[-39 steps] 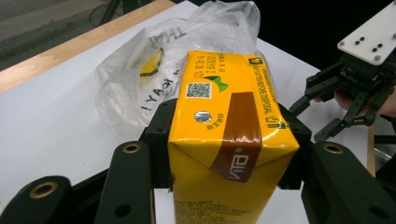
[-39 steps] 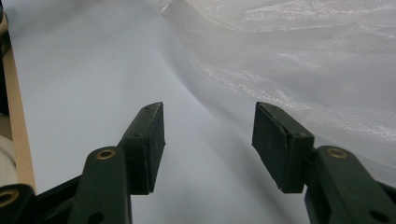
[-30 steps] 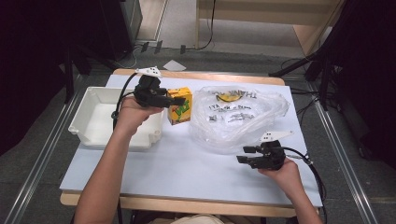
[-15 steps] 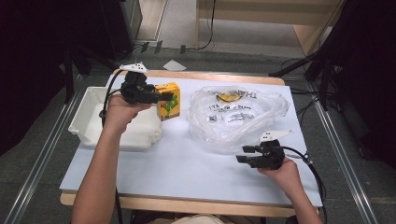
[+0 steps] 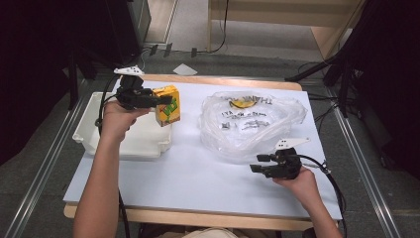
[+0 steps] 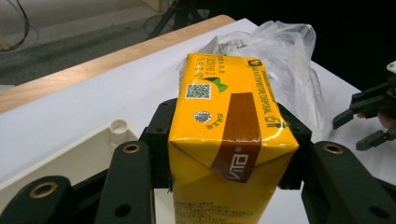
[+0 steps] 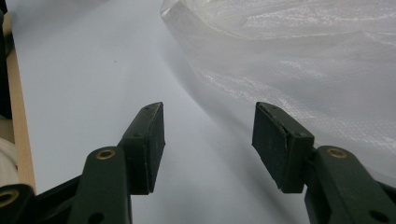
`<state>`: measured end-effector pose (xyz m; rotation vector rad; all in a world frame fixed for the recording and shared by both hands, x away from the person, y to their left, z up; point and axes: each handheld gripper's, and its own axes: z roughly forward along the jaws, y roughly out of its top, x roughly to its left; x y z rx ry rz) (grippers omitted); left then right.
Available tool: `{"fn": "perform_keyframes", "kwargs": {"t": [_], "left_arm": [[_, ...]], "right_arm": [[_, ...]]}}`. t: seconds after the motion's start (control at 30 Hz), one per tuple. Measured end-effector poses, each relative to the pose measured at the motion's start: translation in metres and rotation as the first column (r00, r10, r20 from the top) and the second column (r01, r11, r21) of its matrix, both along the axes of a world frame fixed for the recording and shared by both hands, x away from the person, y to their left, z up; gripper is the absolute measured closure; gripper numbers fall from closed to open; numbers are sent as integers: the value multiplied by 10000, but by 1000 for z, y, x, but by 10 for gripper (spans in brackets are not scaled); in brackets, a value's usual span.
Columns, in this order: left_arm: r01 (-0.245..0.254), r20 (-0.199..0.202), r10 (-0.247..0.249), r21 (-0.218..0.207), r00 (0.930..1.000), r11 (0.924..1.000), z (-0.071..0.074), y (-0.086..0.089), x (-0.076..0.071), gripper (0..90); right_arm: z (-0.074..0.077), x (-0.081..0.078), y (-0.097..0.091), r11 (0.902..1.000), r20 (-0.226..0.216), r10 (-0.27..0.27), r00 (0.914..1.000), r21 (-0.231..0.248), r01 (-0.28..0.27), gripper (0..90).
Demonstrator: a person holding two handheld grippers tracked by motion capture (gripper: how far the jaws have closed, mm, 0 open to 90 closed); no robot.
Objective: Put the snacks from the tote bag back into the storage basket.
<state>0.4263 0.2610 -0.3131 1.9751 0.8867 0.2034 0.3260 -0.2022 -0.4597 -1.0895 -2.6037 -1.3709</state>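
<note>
High view had our left gripper (image 5: 161, 101) clamped across a yellow cardboard drink carton with a brown stripe (image 5: 167, 105), held upright in the air just over the right-hand rim of the shallow white plastic bin (image 5: 89, 130). Left gripper view confirmed it: both black pads pressed flat on the carton's (image 6: 224, 140) opposite sides near its folded top, nothing slipping. Our right gripper (image 5: 261, 163) rested low on the white tabletop (image 5: 198, 173) with its jaws apart and empty, close to the near edge of the crinkled clear plastic bag with black print (image 5: 250, 121).

We judged the step to be carrying the carton into the bin. To do it well, we needed to keep the squeeze steady but not crush the soft walls, hold the carton level, bring it fully past the rim before lowering, and let go only once its base sat on the bin floor. The right hand was best kept still, clear of the bag.
</note>
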Motion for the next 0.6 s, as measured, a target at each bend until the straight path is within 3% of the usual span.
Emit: {"fn": "perform_keyframes", "kwargs": {"t": [0.6], "left_arm": [[-1020,103,1018,209,9947,9946,-6,30,1,525]], "right_arm": [[0,1,0,10000,10,-12,10000,15,12,447]]}}
